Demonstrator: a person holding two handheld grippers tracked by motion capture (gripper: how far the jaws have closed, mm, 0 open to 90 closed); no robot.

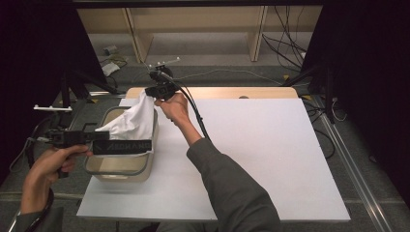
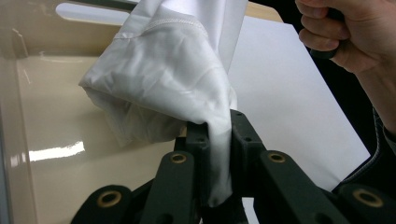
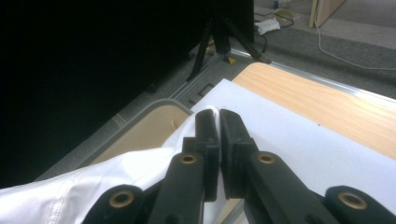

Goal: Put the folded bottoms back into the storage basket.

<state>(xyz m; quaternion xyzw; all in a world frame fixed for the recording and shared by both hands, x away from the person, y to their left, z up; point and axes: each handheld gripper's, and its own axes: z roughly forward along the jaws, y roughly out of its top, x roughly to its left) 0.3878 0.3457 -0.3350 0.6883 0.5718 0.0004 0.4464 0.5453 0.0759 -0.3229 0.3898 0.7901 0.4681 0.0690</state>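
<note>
A white cloth hangs over an open beige plastic bin at the table's left side. My right gripper is shut on the cloth's top corner, above the bin's far rim. At the bin's near side, my left gripper is shut on a lower fold. In the left gripper view, the cloth is pinched between the jaws of the left gripper, above the bin's floor. In the right gripper view, the right gripper clamps the cloth's edge over the bin's rim.
A white sheet covers most of the wooden table, and its right side is bare. Cables and tripod legs lie on the floor beyond the table. Wooden shelving stands at the back. The hand on the right gripper is close by.
</note>
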